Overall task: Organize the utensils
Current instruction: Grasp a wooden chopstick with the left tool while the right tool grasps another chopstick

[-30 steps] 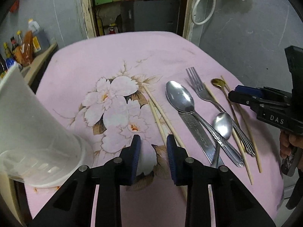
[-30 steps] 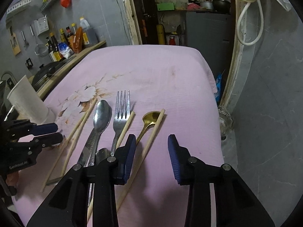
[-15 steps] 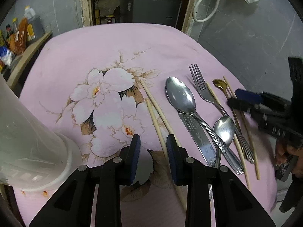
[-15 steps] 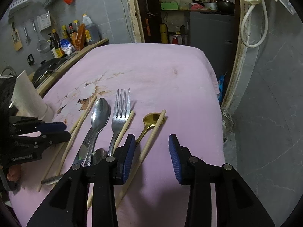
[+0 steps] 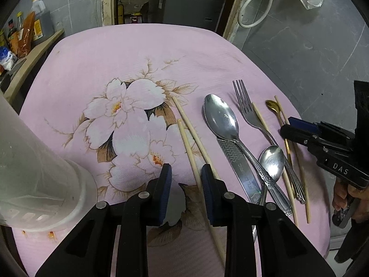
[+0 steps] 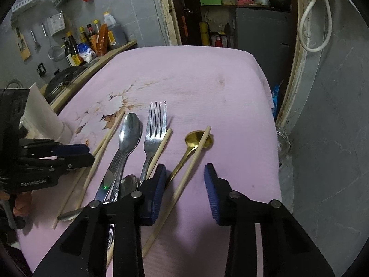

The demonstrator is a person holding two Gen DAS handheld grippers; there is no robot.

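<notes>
Left gripper (image 5: 186, 173) and right gripper (image 6: 185, 169) bodies cover the near edge of the table, so the handle ends of the knife (image 5: 239, 170) and small spoon (image 5: 271, 160) are hidden in the right wrist view, and the near ends of the left chopstick pair (image 5: 188, 143) run under the left fingers. The white plastic cup (image 5: 34, 180) is cut off at the left frame edge; its top is out of sight. Only fingertips of the person's hand (image 5: 346, 198) show. The surface is a pink tablecloth (image 6: 196, 78) with a white flower print, beside a grey tiled wall, sauce bottles (image 6: 92, 39) on a side counter and a doorway with a dark cabinet behind. Utensils lie in a row right of the print: large spoon (image 6: 129, 133), fork (image 6: 156, 124), gold spoon (image 6: 196, 139), and two loose chopsticks (image 6: 191, 161). Left jaws are narrow and closing, with nothing between the pads, just cloth and a chopstick beside the right pad. Right jaws are closing too, with one chopstick passing between them, not pinched. Versus a second ago, the left camera sits closer to the chopstick pair and the cup has slid further out of frame; the right view is basically unchanged.
</notes>
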